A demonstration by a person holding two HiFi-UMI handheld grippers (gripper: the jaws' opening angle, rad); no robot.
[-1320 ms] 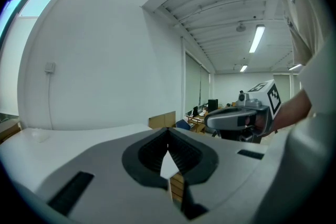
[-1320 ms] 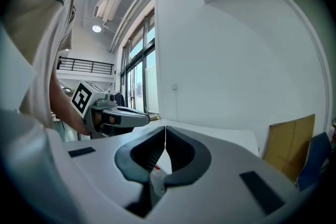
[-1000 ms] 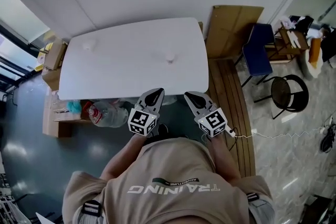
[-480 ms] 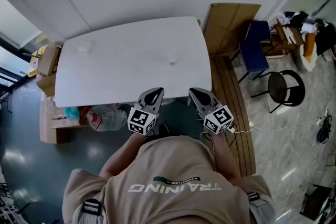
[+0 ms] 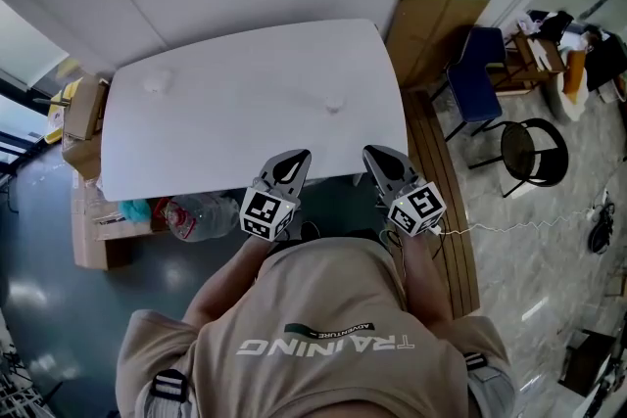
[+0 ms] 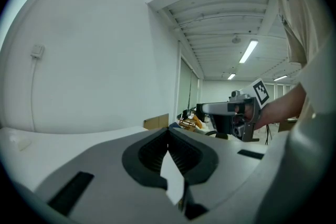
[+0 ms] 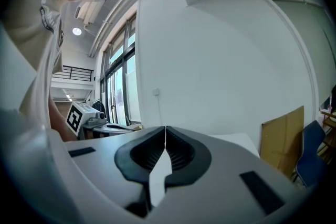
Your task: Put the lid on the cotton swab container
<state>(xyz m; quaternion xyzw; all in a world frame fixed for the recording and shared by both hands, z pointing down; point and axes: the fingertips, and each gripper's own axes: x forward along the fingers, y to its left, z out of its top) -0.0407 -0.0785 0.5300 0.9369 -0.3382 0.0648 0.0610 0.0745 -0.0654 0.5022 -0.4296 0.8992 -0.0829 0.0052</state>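
The left gripper (image 5: 299, 156) and the right gripper (image 5: 372, 152) are held closed and empty at the near edge of the tabletop (image 5: 225, 127).

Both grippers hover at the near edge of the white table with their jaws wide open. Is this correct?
No. The left gripper and right gripper do hover at the near edge of the white table, but their jaws are shut, tips touching, on nothing; each gripper's own view shows this.

Person's beige shirt (image 5: 318, 303) seen from above, white lettering "TRAINING" across it, upside down to the head camera, smaller "ADVENTURE" on a green mark (image 5: 328, 332) beside it.
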